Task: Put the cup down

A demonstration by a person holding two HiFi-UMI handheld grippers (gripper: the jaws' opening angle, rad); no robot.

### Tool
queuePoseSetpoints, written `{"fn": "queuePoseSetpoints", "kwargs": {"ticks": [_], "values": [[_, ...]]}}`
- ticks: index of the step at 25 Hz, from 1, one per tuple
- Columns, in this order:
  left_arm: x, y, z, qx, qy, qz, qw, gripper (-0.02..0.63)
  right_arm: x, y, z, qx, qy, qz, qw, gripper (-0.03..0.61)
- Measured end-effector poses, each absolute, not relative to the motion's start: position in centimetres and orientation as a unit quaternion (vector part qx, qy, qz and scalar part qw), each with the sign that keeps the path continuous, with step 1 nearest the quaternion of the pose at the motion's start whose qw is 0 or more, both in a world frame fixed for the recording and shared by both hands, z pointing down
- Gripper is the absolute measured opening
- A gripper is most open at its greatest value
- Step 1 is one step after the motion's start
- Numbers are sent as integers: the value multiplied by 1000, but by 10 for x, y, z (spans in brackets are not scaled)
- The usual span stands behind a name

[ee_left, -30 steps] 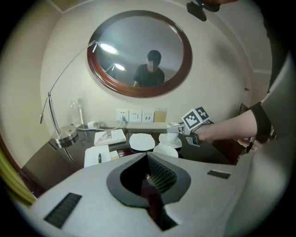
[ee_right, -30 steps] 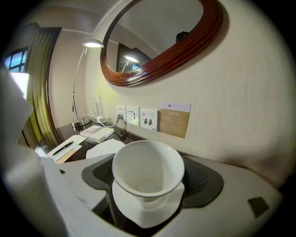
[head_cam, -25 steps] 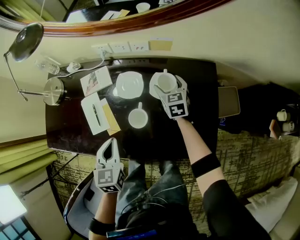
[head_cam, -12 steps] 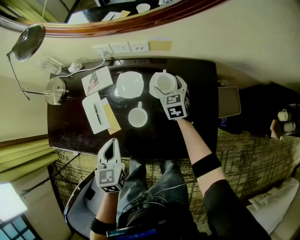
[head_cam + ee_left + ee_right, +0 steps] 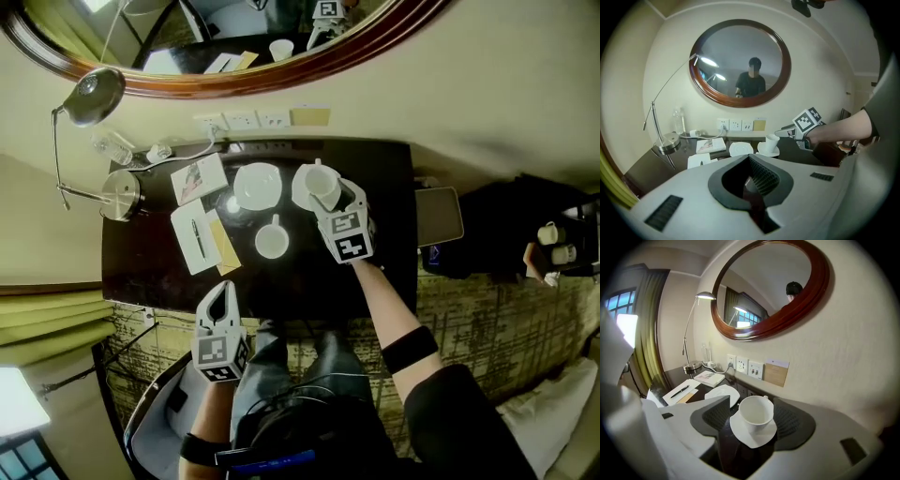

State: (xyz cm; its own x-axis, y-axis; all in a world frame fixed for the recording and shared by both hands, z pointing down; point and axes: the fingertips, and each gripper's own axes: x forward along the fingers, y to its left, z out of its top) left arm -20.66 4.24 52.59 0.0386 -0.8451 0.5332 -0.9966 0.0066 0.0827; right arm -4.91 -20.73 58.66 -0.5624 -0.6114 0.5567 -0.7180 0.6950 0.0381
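Hovering over a dark surface (image 5: 380,173) beneath a round mirror (image 5: 740,63), my right hand-held gripper (image 5: 334,197) is released. Its jaws have just been closing, yet they stand apart, with a white cup (image 5: 756,413) showing between them and a clear gap on either side, neither pad pressing on it. That cup is already down: it sits upright and empty on a white saucer (image 5: 740,433) at the back right of the surface, near the wall, its handle turned toward the wall. Just beside it to the left lies a second white saucer (image 5: 257,186), bare, with nothing on it. In front of that one a second white cup (image 5: 272,242) stands directly on the surface; from the head view it looks empty too. Farther left are a notepad (image 5: 190,246) with a pen (image 5: 199,236) lying on it, a booklet (image 5: 199,177), the round base of a desk lamp (image 5: 123,194) and a clear bottle (image 5: 112,145) whose contents I cannot make out. A row of wall sockets (image 5: 244,120) runs behind the saucers. My left hand-held gripper (image 5: 223,289) is clenched on nothing, jaws pressed together, held off the near edge of the surface and well apart from both cups.
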Motion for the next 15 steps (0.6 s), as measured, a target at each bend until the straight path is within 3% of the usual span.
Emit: {"fn": "queuePoseSetpoints", "kwargs": {"ticks": [8, 15], "values": [[-203, 38, 493, 704, -663, 145, 211, 0, -30, -157, 514, 390, -881, 100, 248, 38], [-186, 23, 464, 737, -634, 139, 186, 0, -1, -120, 478, 409, -877, 111, 226, 1]]}}
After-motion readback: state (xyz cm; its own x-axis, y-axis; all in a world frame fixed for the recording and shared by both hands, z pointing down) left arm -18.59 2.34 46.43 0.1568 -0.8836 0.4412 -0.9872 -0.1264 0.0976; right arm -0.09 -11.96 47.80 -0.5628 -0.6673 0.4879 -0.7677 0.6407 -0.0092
